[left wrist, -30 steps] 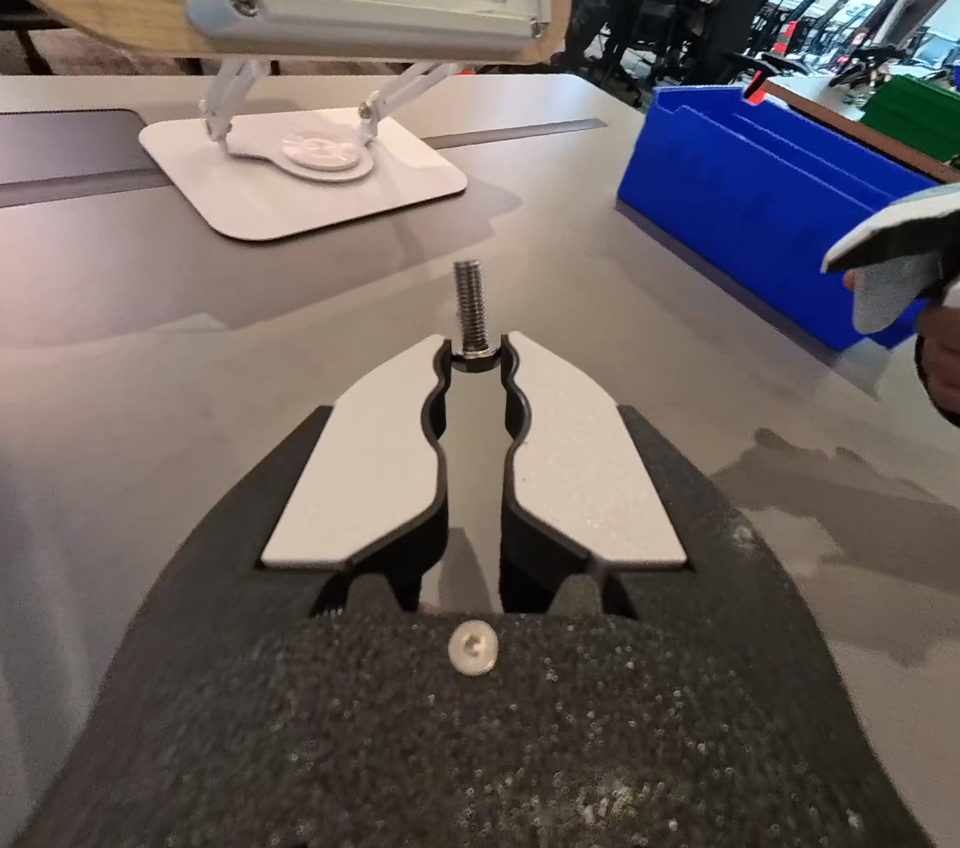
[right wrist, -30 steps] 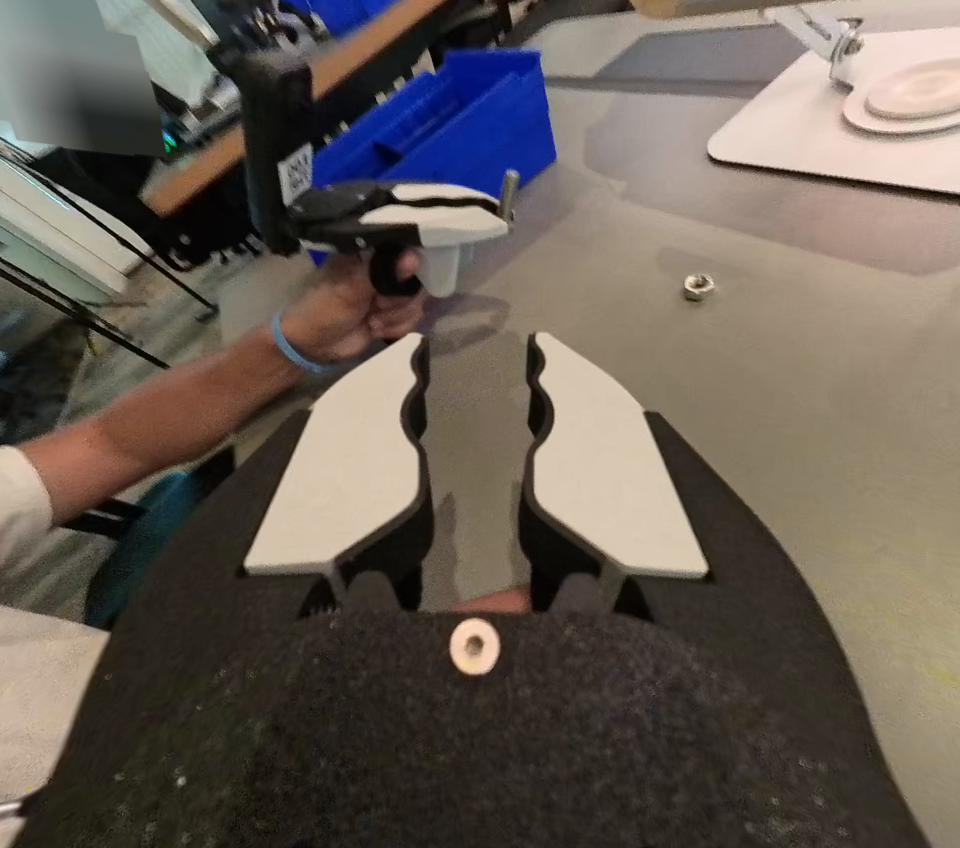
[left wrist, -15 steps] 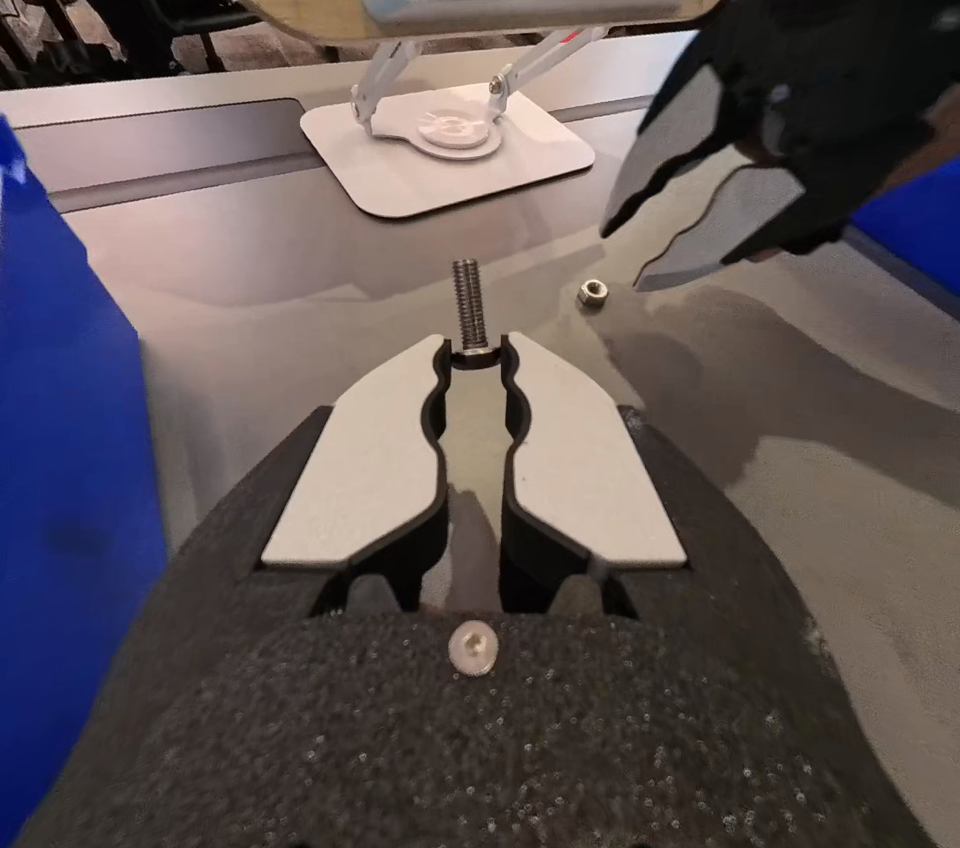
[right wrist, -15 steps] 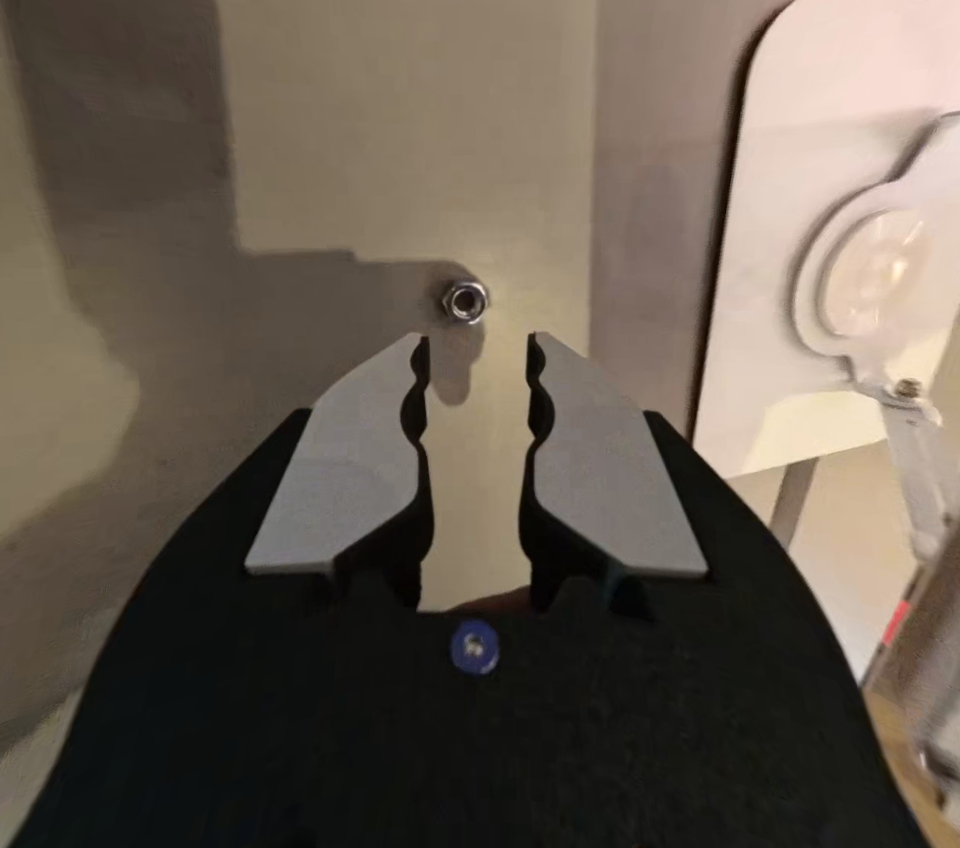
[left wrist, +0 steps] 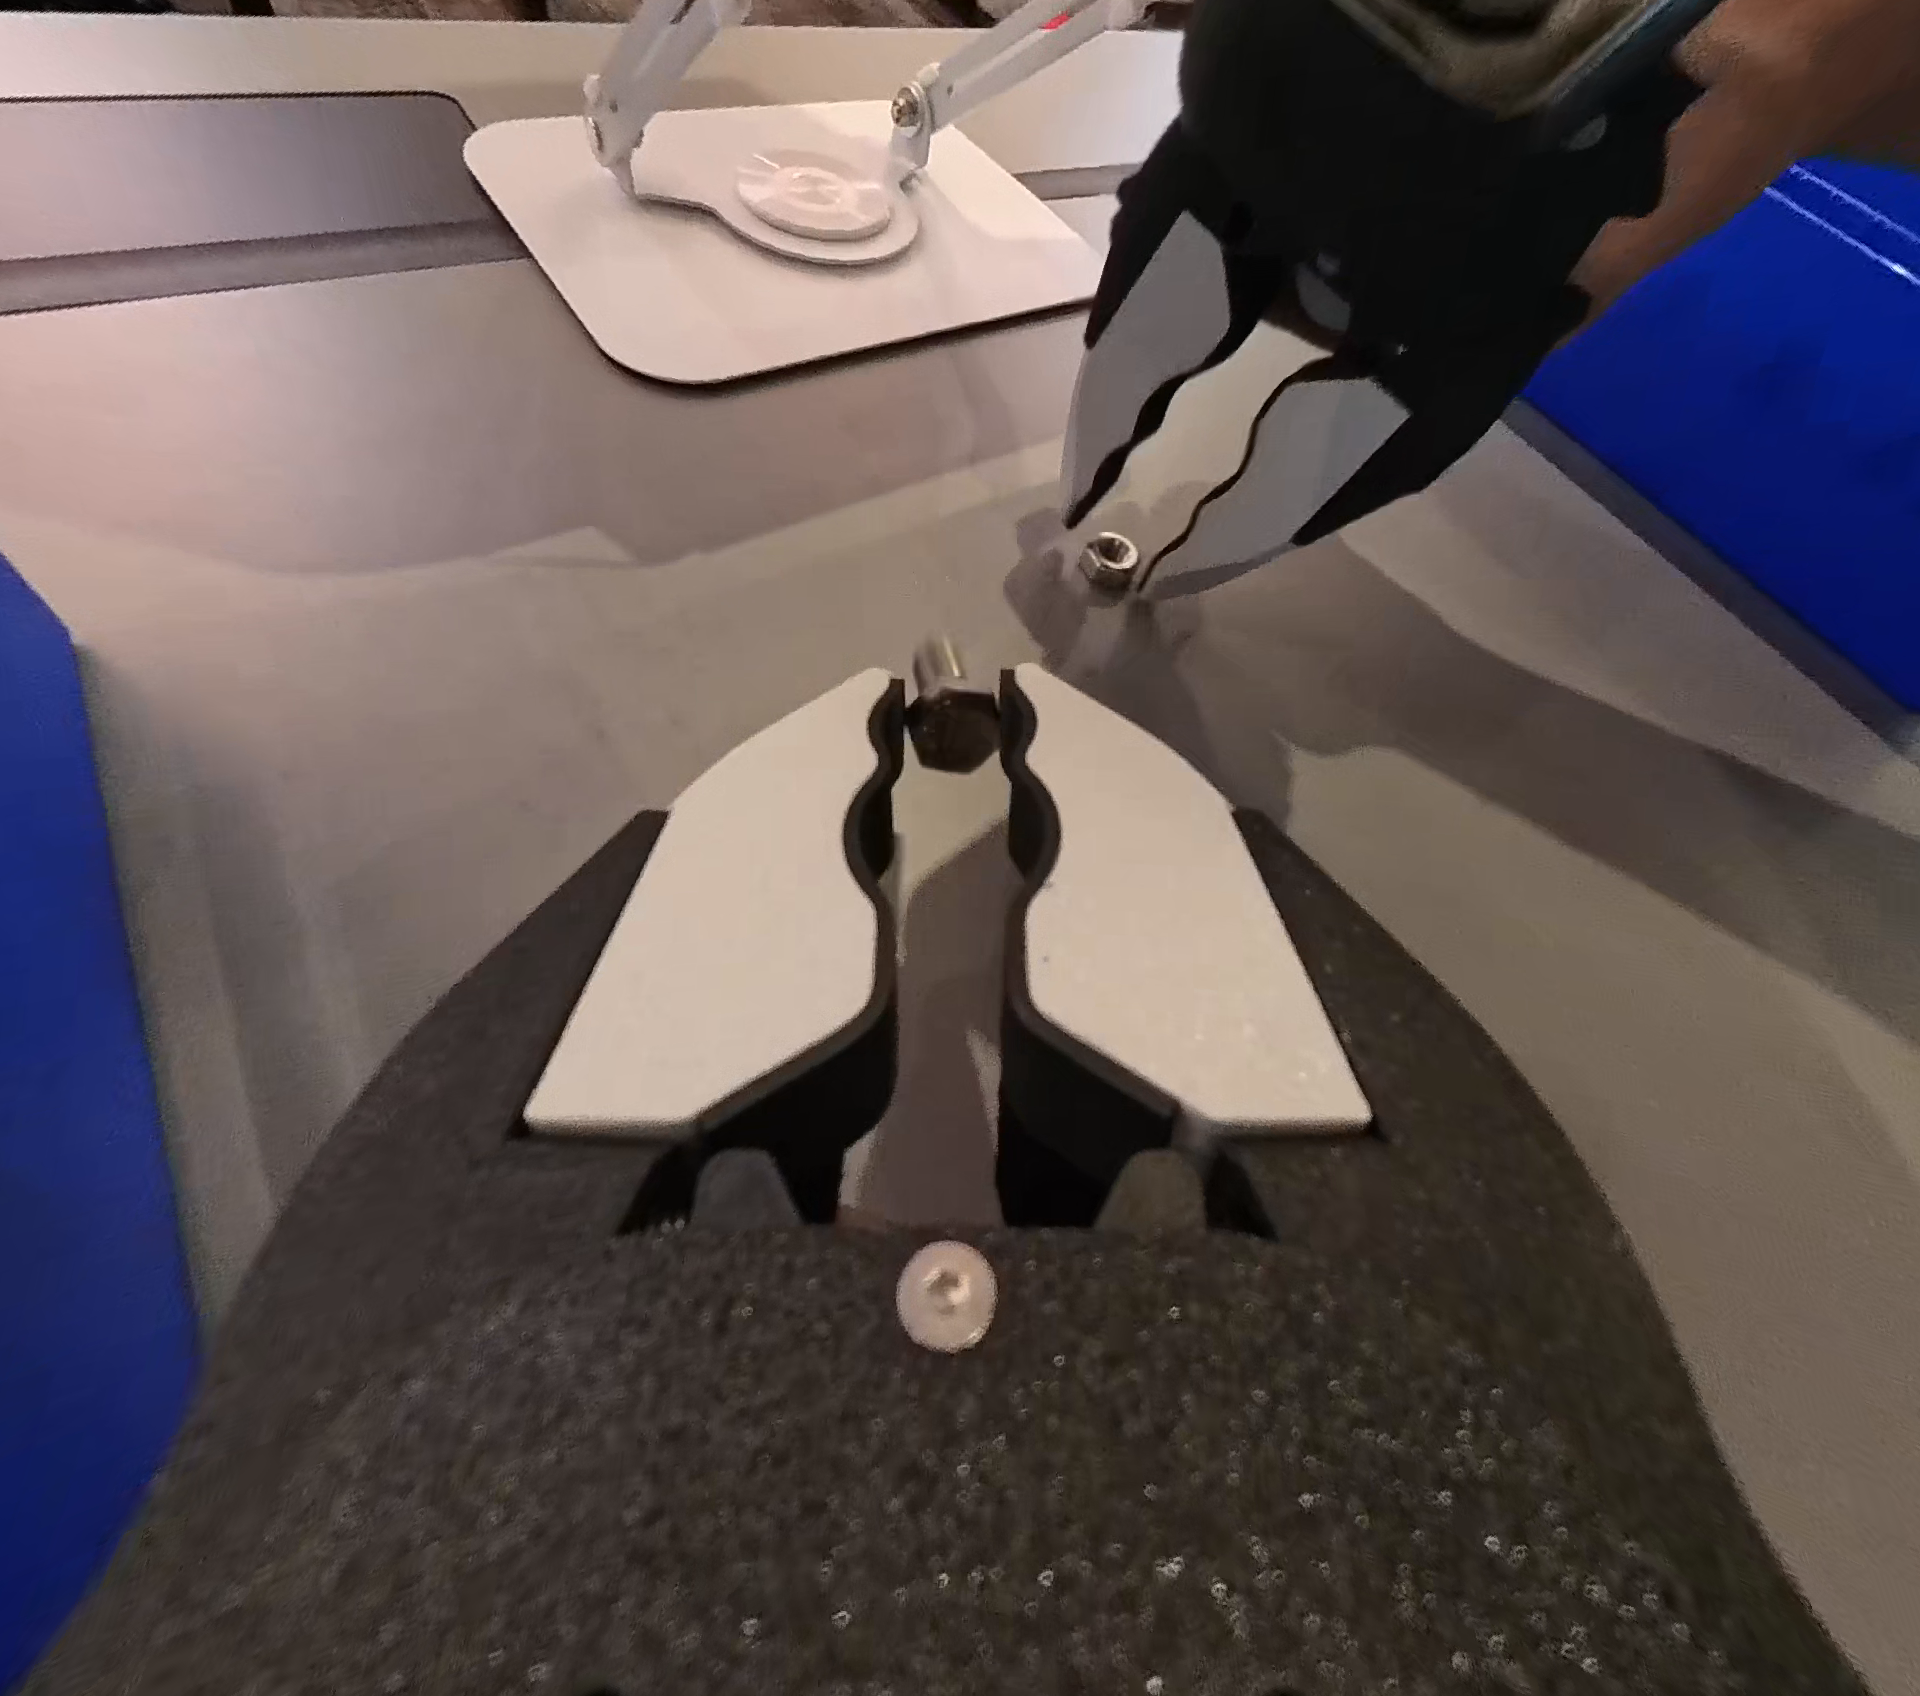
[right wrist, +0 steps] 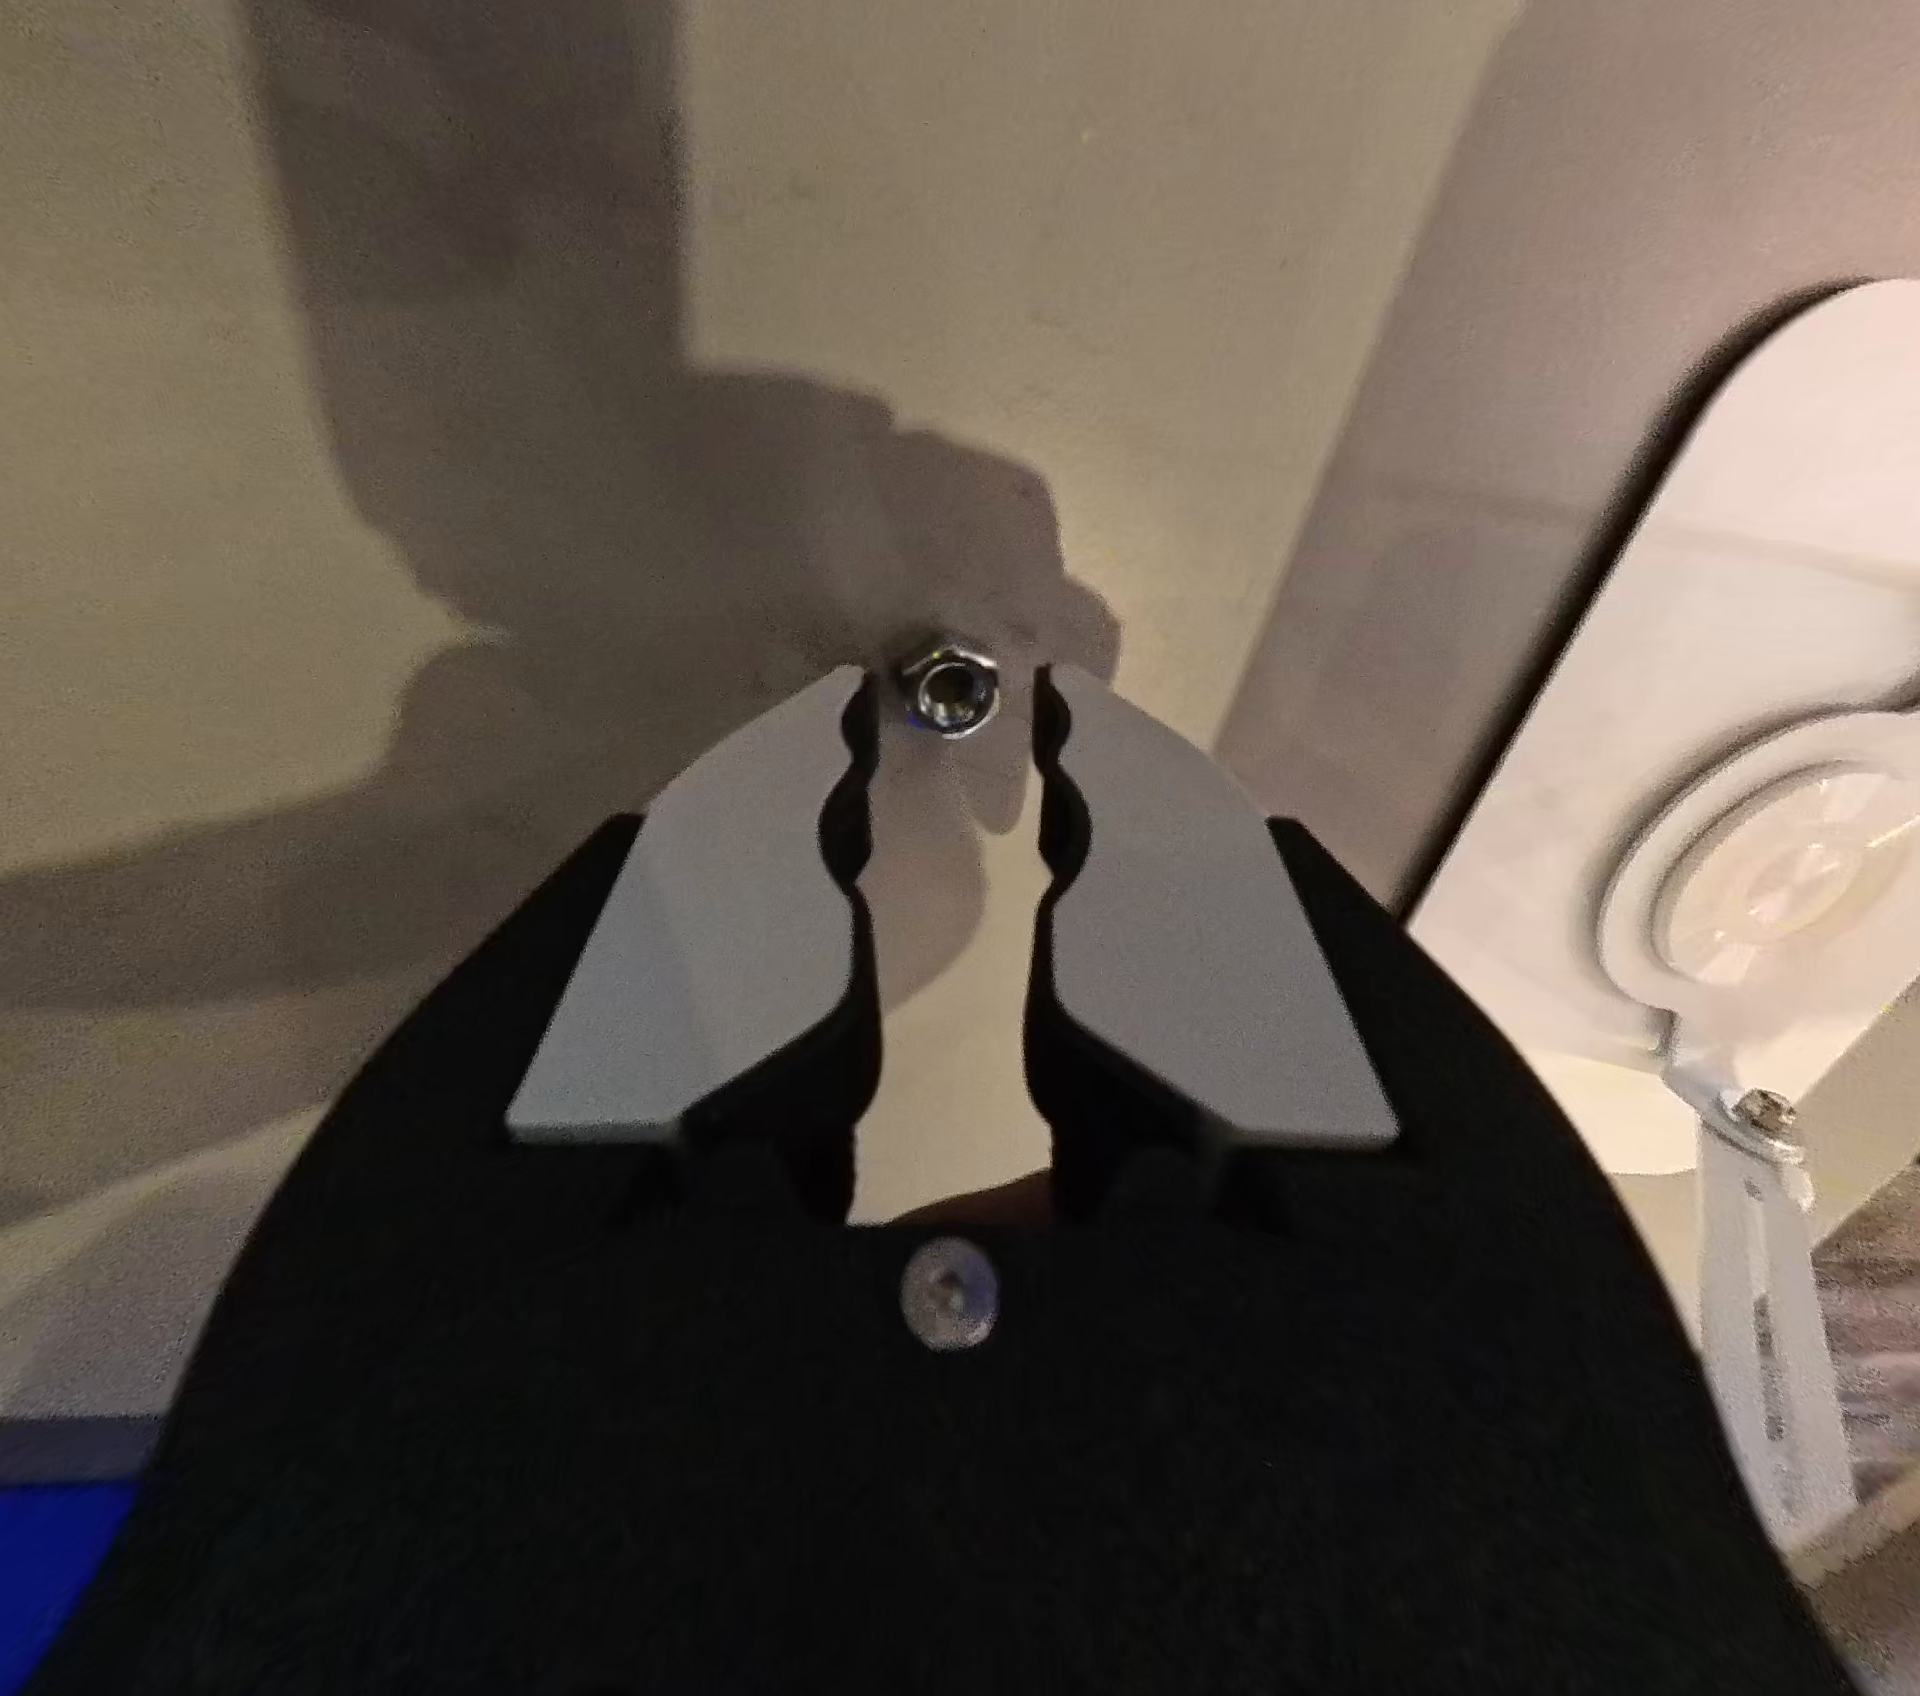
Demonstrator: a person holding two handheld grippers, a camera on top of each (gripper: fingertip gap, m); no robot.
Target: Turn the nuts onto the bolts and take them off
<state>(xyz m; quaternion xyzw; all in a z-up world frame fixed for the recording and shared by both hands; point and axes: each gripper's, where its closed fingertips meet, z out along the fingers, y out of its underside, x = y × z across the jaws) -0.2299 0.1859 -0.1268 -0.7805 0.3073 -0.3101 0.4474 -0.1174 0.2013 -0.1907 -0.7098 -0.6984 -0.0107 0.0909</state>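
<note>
1. Your left tongs point(left wrist: 951, 696) are clamped on the bolt point(left wrist: 943, 727) by its hex head, right at the tips, with the threaded shank pointing ahead and foreshortened. That bite is shallow; if you tilt or jolt the hand, the head could roll in the notch and the bolt may swing off line or drop.

2. Just beyond, the nut point(right wrist: 943, 694) lies flat on the grey surface point(right wrist: 1039, 88), hole facing up, between the tips of your right tongs point(right wrist: 940, 690). They stand apart, one tip on each side, not yet gripping. In the right wrist view the nut sits nearer the left tip, so if you squeeze now one side may meet it first and nudge it sideways or flick it out.

3. The tips look very close to the surface. Push lower and they could scrape it; pinch too high and the nut may tip on edge, which would make starting the thread awkward.

4. The two tools are near each other, so a hurried lift could knock the shank.

5. Farther off, the white stand base point(left wrist: 790, 244) and blue bin point(left wrist: 1766, 358) are well apart from the work; a skittering nut could travel that way.
</note>
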